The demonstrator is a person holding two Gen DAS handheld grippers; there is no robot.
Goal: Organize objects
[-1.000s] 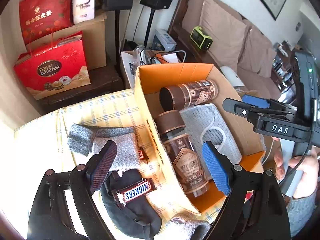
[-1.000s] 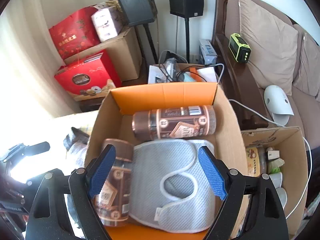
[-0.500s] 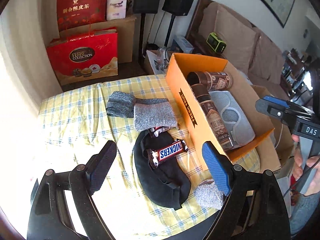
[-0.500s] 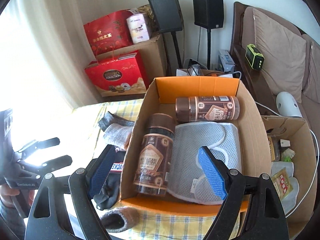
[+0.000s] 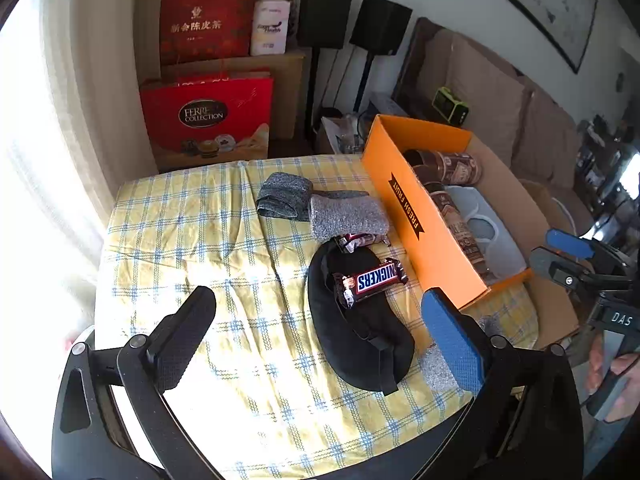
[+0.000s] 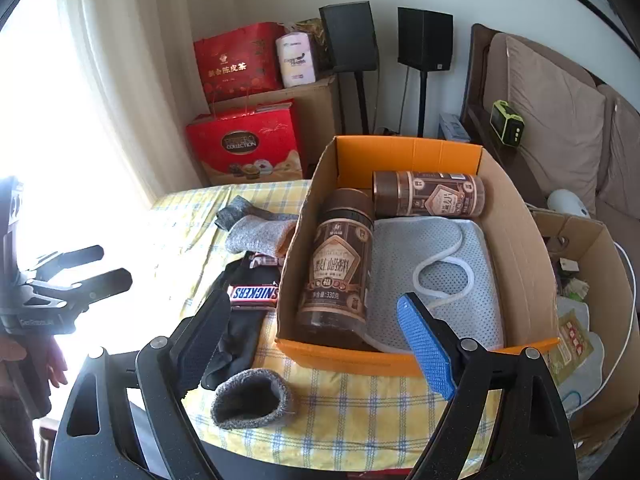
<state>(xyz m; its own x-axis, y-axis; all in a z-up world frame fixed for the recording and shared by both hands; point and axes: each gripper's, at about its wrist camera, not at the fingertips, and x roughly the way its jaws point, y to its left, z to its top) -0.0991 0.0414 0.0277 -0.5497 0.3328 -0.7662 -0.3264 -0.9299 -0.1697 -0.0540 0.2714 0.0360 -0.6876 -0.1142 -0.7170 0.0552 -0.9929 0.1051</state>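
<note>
An orange cardboard box (image 5: 420,236) (image 6: 408,152) stands on the right of the yellow checked cloth (image 5: 208,240). Two brown jars (image 6: 340,264) (image 6: 432,196) and a grey mesh pad (image 6: 436,260) lie in it. Left of the box a Snickers bar (image 5: 372,280) (image 6: 254,294) rests on a black pouch (image 5: 360,344), beyond it folded grey socks (image 5: 344,212). A rolled grey sock (image 6: 250,398) lies at the front edge. My left gripper (image 5: 316,308) hovers over the pouch and my right gripper (image 6: 314,304) before the box; both sets of jaws are opening, nothing between them.
Red gift bags (image 5: 208,116) and cardboard cartons stand behind the table, with two black speakers (image 6: 424,38) on stands. A sofa (image 6: 560,128) runs along the right. An open carton of odds and ends (image 6: 580,280) sits on the floor right of the table.
Both grippers have drawn back from the box, so more of the table shows. The left jaws stand wider than before.
</note>
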